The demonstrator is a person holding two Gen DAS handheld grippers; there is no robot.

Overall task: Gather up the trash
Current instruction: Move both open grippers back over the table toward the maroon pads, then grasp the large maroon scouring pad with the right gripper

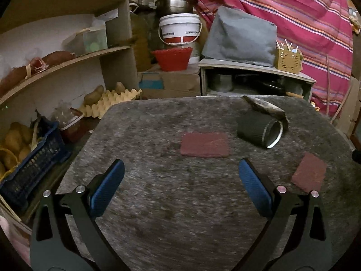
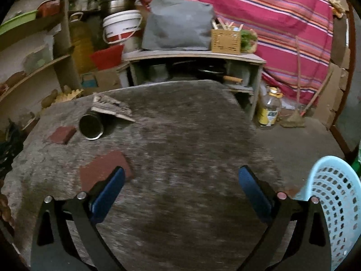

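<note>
On the grey stone table (image 1: 180, 203) lie two flat dark-red pieces, one (image 1: 204, 144) in the middle and one (image 1: 309, 172) nearer the right edge. A black can (image 1: 259, 131) rests on its side, open mouth toward me, beside a crumpled grey wrapper (image 1: 264, 106). My left gripper (image 1: 181, 174) hovers open just short of the middle red piece. In the right wrist view the right gripper (image 2: 181, 177) is open over bare table (image 2: 191, 135), its left finger beside a red piece (image 2: 101, 169); the other red piece (image 2: 61, 134), can (image 2: 91, 125) and wrapper (image 2: 111, 108) lie far left.
A light-blue perforated basket (image 2: 334, 203) stands at the table's right edge. Shelves (image 1: 67, 61) with sacks, an egg tray (image 1: 110, 102) and a dark-blue crate (image 1: 29, 176) crowd the left. Behind stand a low cabinet (image 1: 255, 76), white bucket (image 1: 180, 28), red bowl (image 1: 172, 58) and striped cloth (image 1: 293, 11).
</note>
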